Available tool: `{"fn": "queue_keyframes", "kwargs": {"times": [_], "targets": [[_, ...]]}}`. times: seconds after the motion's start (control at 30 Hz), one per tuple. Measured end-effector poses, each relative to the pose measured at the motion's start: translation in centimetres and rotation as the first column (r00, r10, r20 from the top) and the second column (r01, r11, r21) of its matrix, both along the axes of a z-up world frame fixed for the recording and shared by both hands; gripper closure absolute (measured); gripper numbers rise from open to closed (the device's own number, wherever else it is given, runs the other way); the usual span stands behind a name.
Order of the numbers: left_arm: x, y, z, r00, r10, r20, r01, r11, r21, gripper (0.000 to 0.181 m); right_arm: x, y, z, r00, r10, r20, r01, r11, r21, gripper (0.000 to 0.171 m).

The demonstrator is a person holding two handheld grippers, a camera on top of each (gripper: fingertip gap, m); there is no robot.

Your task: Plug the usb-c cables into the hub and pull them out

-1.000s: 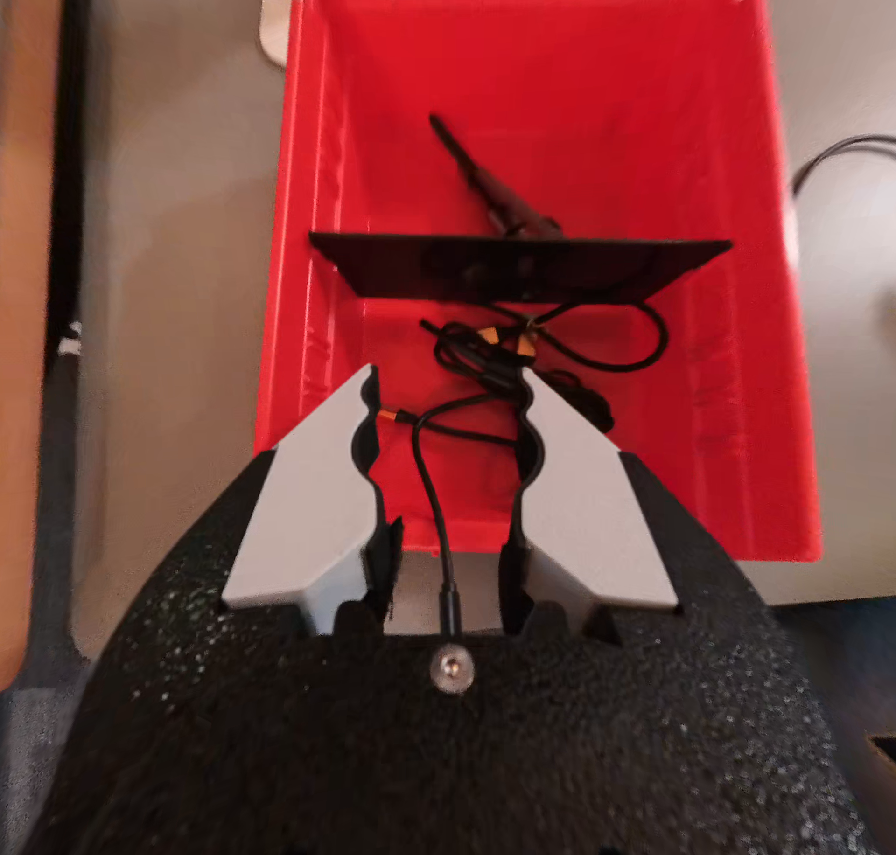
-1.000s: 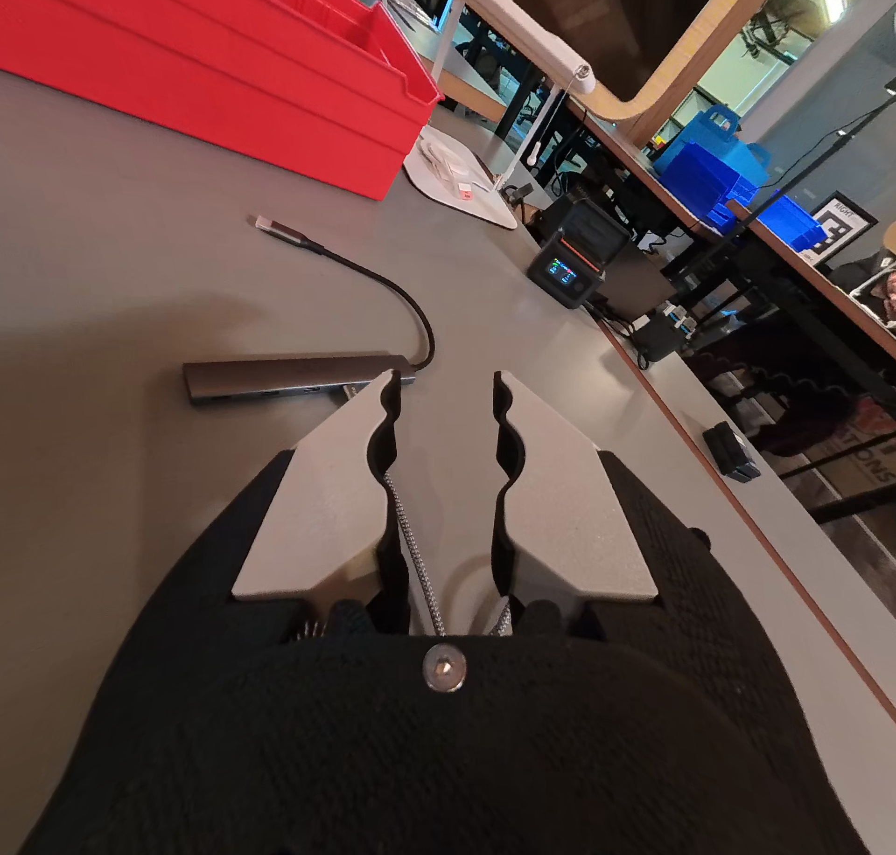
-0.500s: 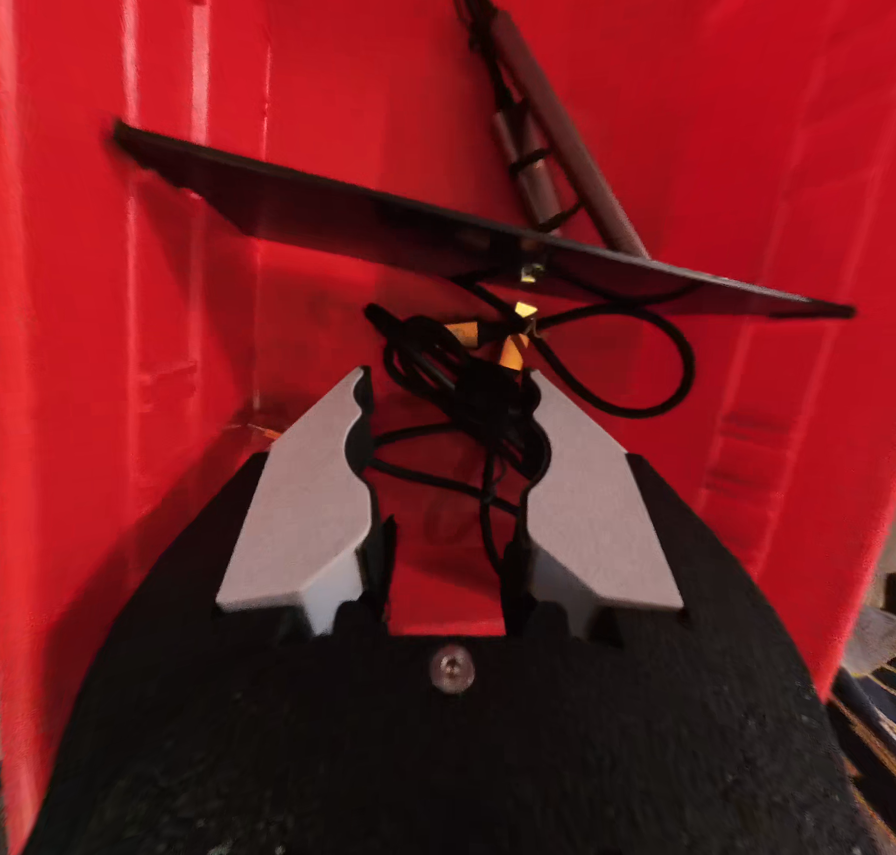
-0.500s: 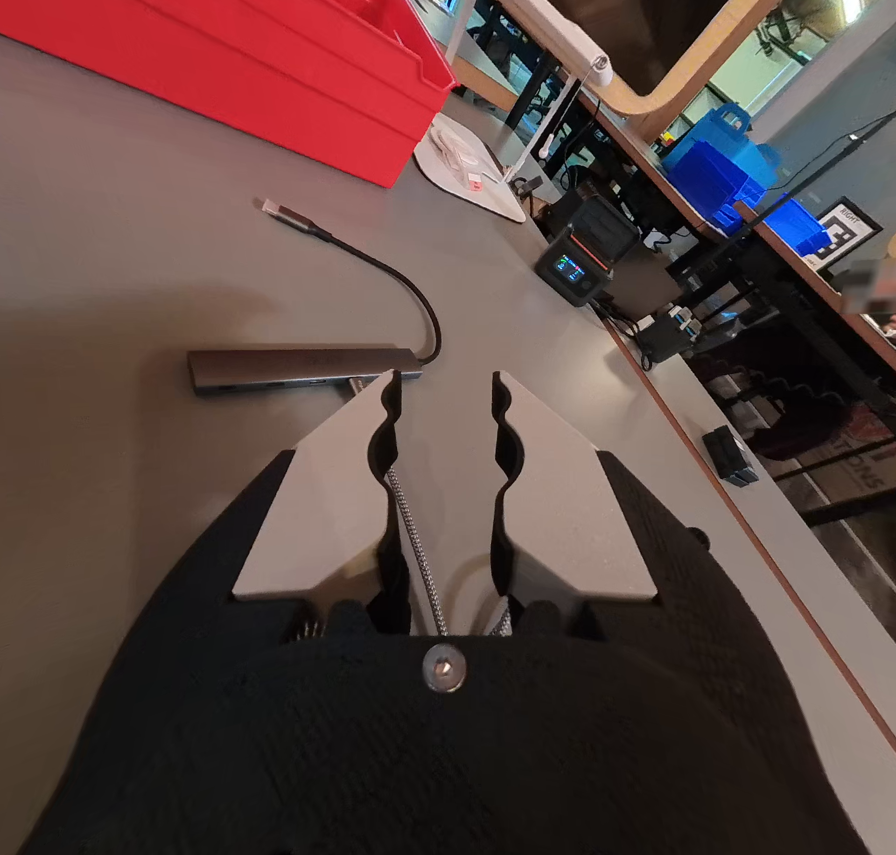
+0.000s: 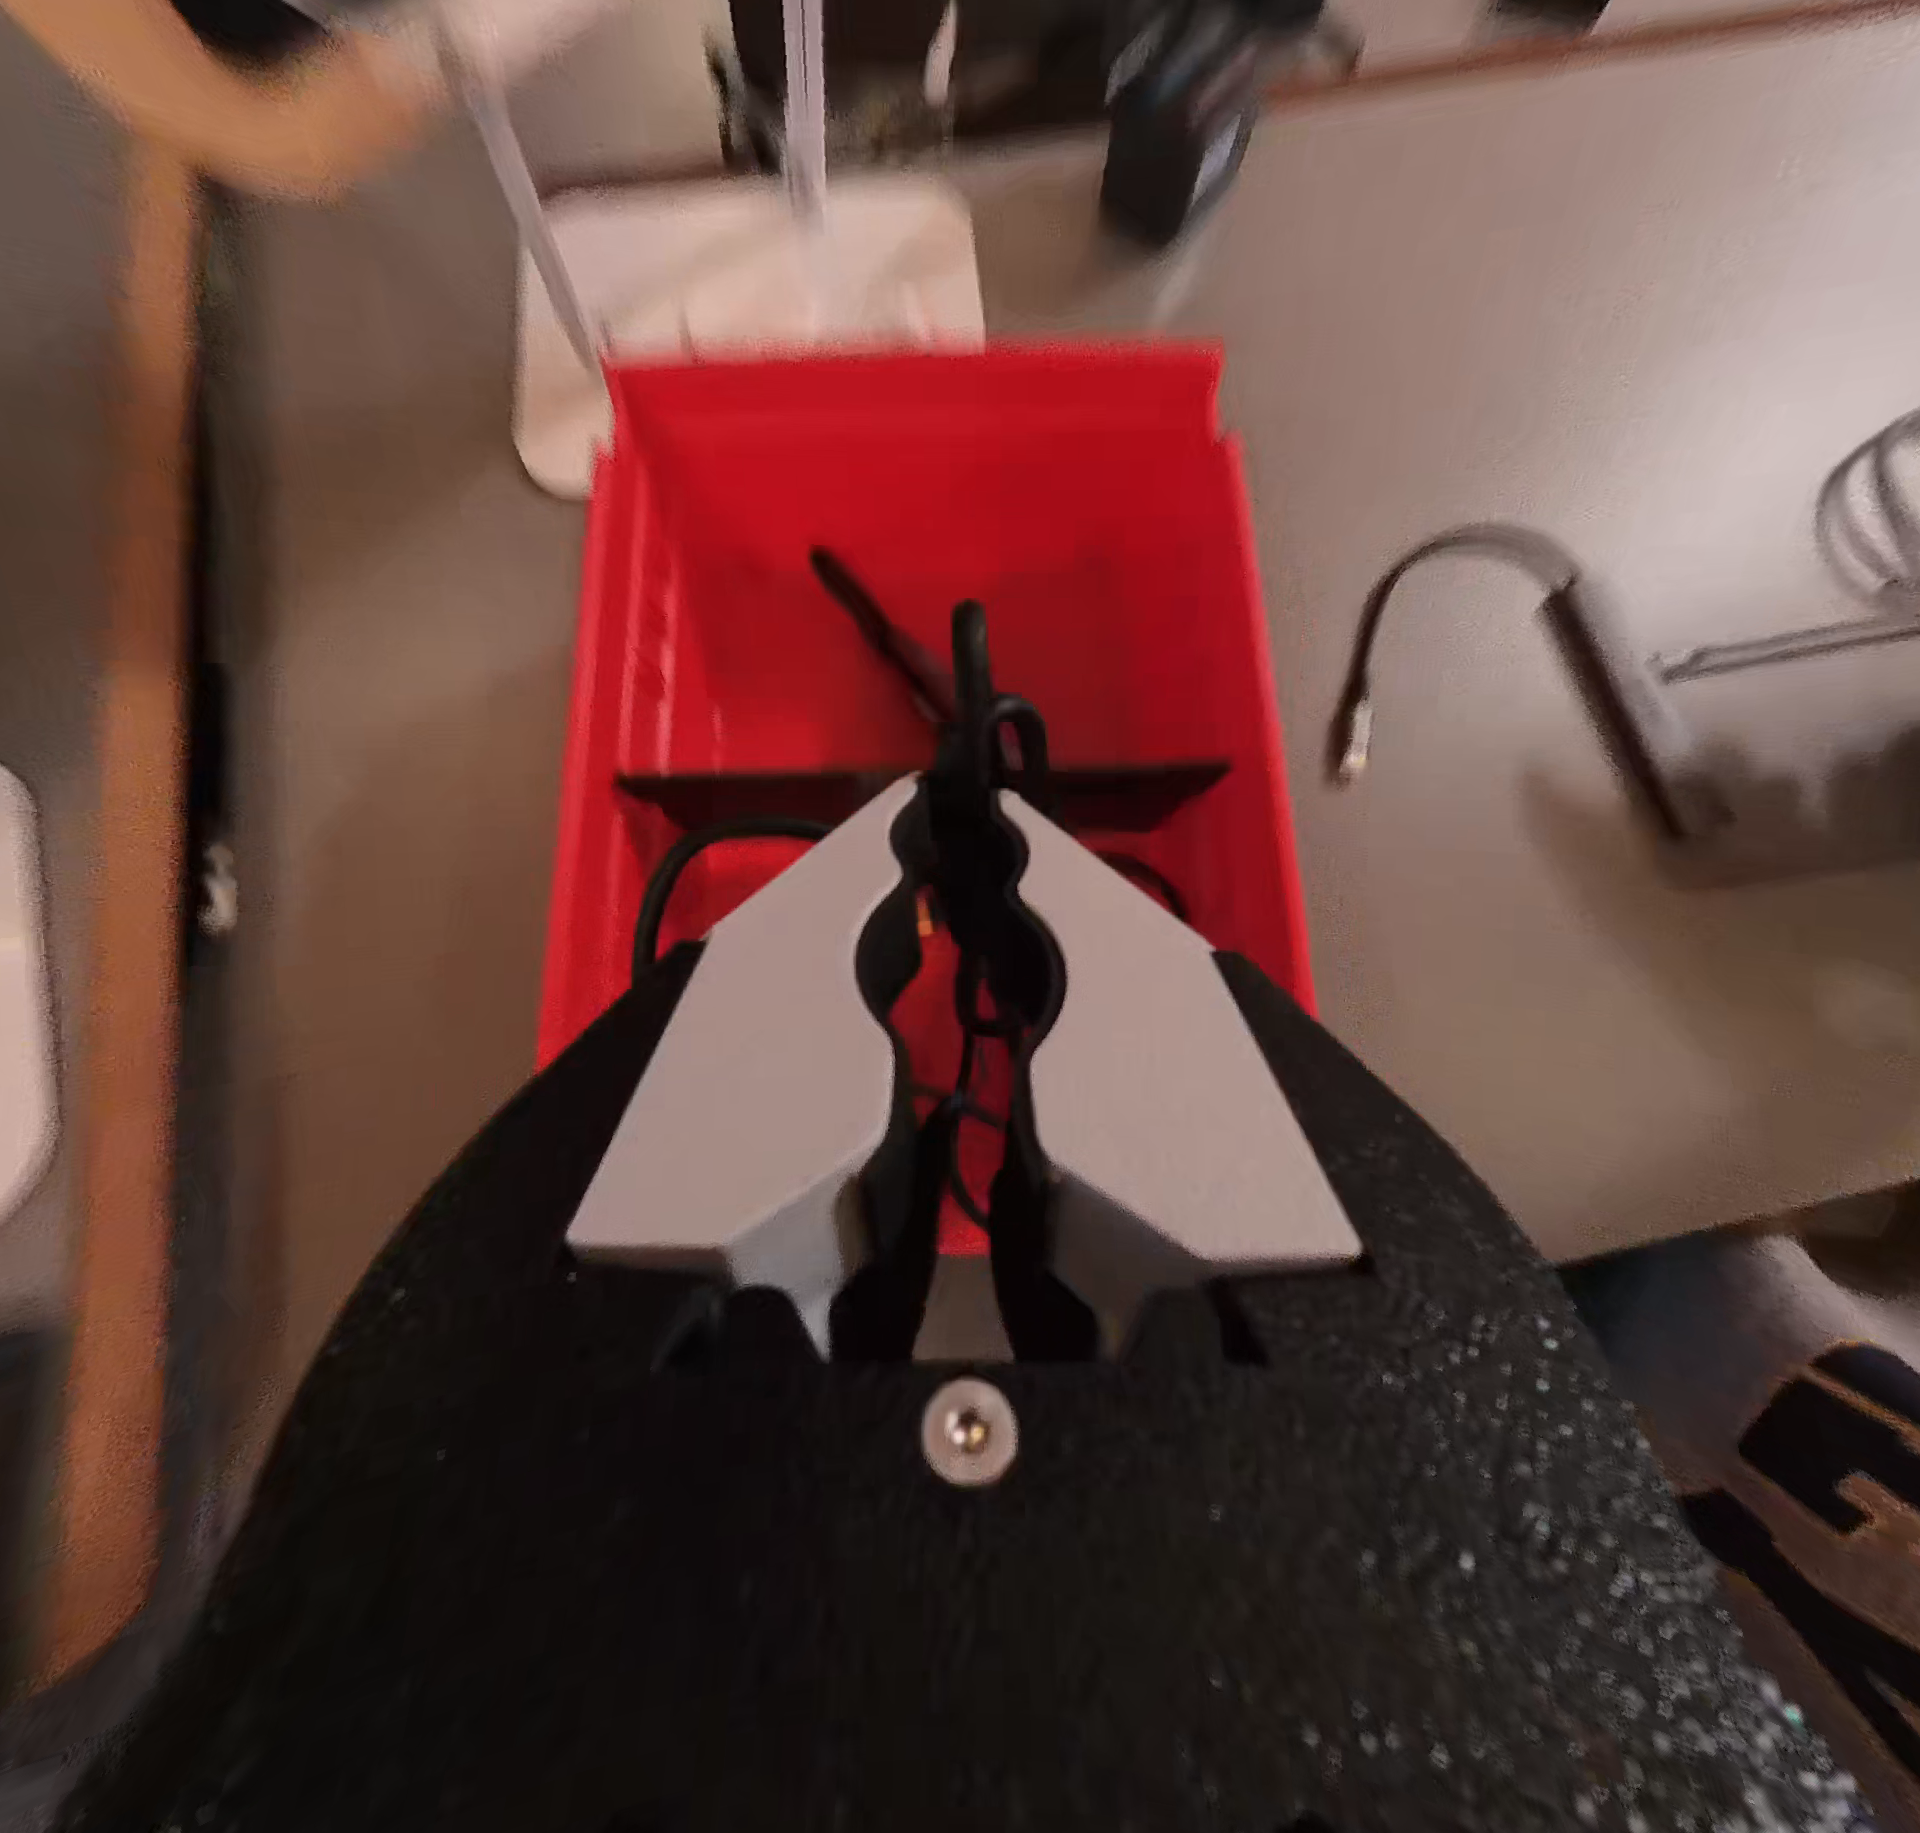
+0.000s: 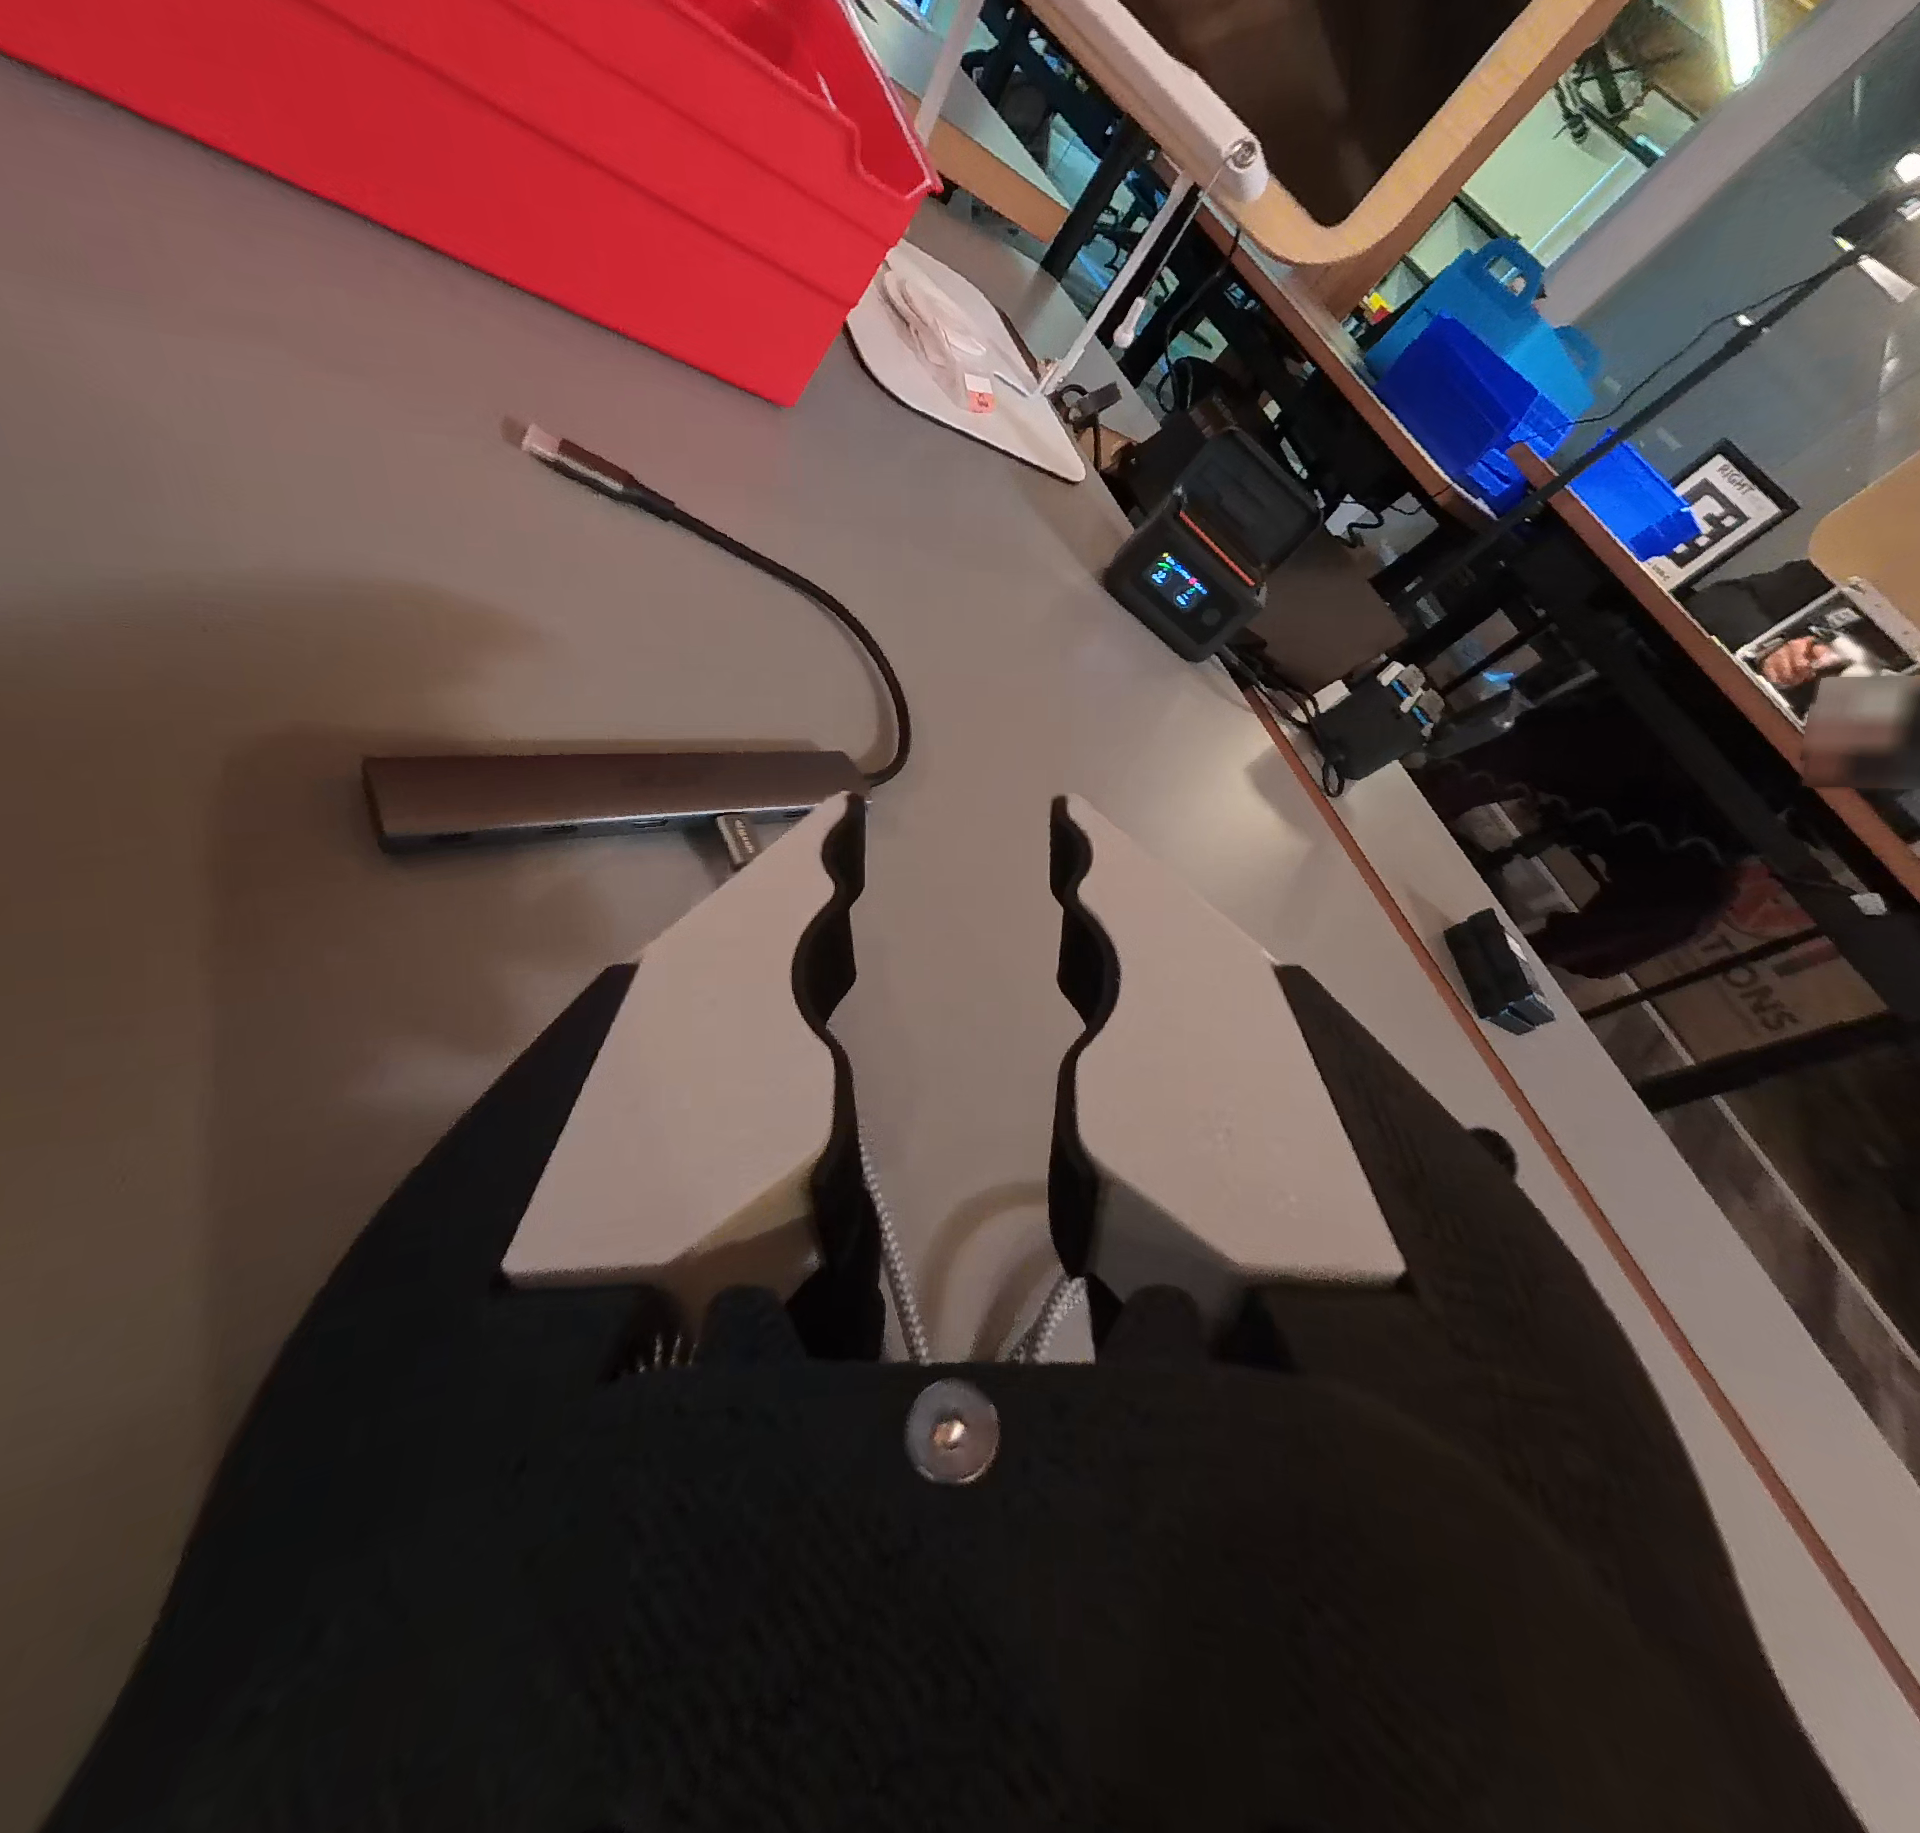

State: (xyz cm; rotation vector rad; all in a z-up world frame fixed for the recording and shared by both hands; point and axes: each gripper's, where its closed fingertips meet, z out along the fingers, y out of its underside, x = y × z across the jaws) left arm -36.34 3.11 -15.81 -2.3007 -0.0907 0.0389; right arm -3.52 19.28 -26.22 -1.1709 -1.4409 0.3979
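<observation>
My left gripper [image 5: 961, 796] is shut on a tangled black usb-c cable [image 5: 971, 661] and holds it above the red bin [image 5: 935, 453]. Loops of the cable hang down toward the bin's near compartment. The grey hub [image 5: 1605, 713] lies blurred on the table to the right. In the right wrist view the hub [image 6: 603, 796] lies just ahead and left of my open, empty right gripper [image 6: 956, 812]. A braided cable [image 6: 894, 1253] is plugged into the hub's near side and runs back between the fingers. The hub's own lead [image 6: 810, 599] curves away to a loose plug [image 6: 566, 453].
A black divider [image 5: 727, 786] splits the bin; a dark slim item [image 5: 873, 630] lies in the far compartment. The red bin [image 6: 468, 152] fills the far left. A white pad [image 6: 966, 360] and a small black device with a screen [image 6: 1195, 557] stand near the table edge [image 6: 1455, 1035]. The tips of one gripper are about 40 cm away from the tips of the other. The right tips stand about 15 cm off the hub's own lead [image 6: 810, 599]. My left wrist view [image 5: 1403, 585] looks at it from another angle. About 20 cm separates my right fingertips from the loose plug [image 6: 566, 453]. My left wrist view [image 5: 1365, 744] looks at it from another angle.
My left gripper dipped into the bin, shut on the black cable and rose well above the bin with it. The right gripper stayed open and hardly moved.
</observation>
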Motion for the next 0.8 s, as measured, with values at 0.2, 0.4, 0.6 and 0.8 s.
{"fn": "queue_keyframes", "kwargs": {"times": [0.2,0.4,0.6,0.8], "targets": [[7.1,2.5,14.2,0.959,-0.252,-0.126,0.281,0.834,0.475,0.175,1.0,1.7,1.5,0.992,-0.1,-0.076,0.102,0.995,0.016,0.138],[18.2,7.7,16.0,0.792,-0.61,-0.033,0.511,0.632,0.583,0.175,3.4,4.3,3.9,0.944,-0.249,-0.218,0.262,0.965,0.032,0.139],[27.6,16.6,7.9,0.566,-0.768,0.3,0.613,0.635,0.469,0.175,7.5,6.3,7.5,0.823,-0.395,-0.409,0.47,0.877,0.098,0.139],[34.6,24.7,-3.6,0.5,-0.676,0.541,0.714,0.676,0.185,0.175,10.2,6.3,9.7,0.736,-0.415,-0.535,0.576,0.799,0.173,0.141]]}}
